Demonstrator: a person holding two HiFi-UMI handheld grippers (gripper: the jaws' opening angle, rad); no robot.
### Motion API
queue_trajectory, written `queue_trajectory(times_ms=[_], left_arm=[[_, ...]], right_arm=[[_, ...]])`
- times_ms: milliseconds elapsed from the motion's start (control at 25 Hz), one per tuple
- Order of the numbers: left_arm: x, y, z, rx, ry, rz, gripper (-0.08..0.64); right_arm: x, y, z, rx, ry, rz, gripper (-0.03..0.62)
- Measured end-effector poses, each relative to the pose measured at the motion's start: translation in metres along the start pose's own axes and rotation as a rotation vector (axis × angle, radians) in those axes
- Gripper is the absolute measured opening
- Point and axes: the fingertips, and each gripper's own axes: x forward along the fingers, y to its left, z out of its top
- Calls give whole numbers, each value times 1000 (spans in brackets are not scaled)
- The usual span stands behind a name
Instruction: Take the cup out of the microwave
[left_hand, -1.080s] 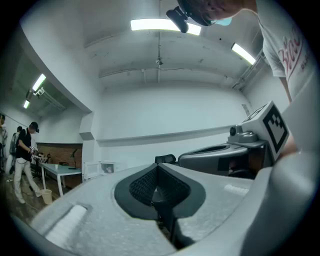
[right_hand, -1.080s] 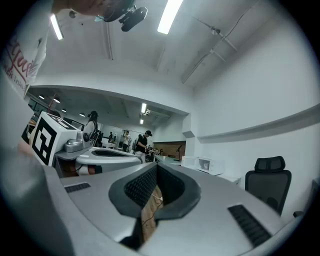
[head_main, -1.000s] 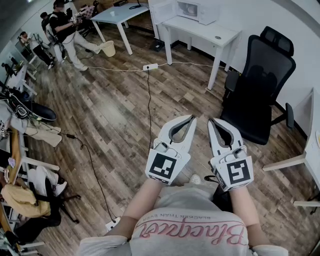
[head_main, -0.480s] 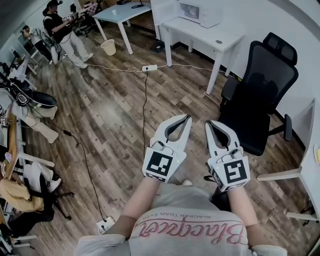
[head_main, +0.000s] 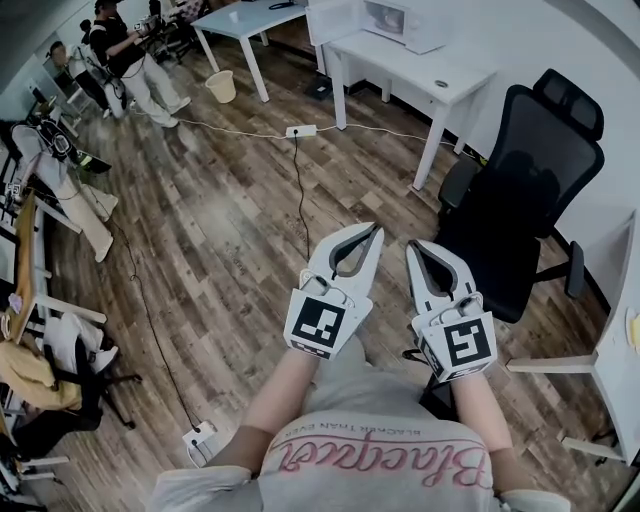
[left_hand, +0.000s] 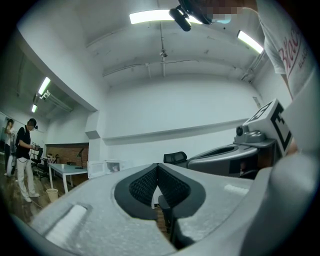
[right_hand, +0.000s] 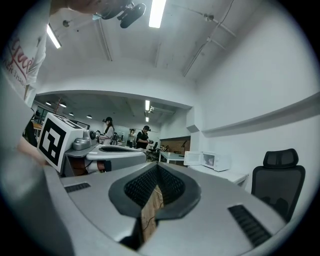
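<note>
While microwave (head_main: 400, 22) stands well apart — left gripper (head_main: 374, 231), right gripper (head_main: 413, 246) closed, empty.

White pink-lettered shirt (head_main: 385, 445); grey left gripper (head_main: 376, 231) and right gripper (head_main: 411, 246).

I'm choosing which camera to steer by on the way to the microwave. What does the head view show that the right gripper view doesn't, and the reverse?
Only the head view: the power strip on the floor and the bin beside the far table. Only the right gripper view: the ceiling lights and the right gripper close up, jaws shut and empty. Both: the microwave on its white table and the black office chair.
</note>
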Motion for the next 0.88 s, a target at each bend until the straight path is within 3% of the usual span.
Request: queue_trajectory(times_ms=[360,880], left_arm=[[29,16,-6,-4,8,8,3],[93,94,-40,-39,32,-4,3]], right_arm=[[27,-21,-9,27,4,7,9],[119,-63,-28,59,28,-19,9]])
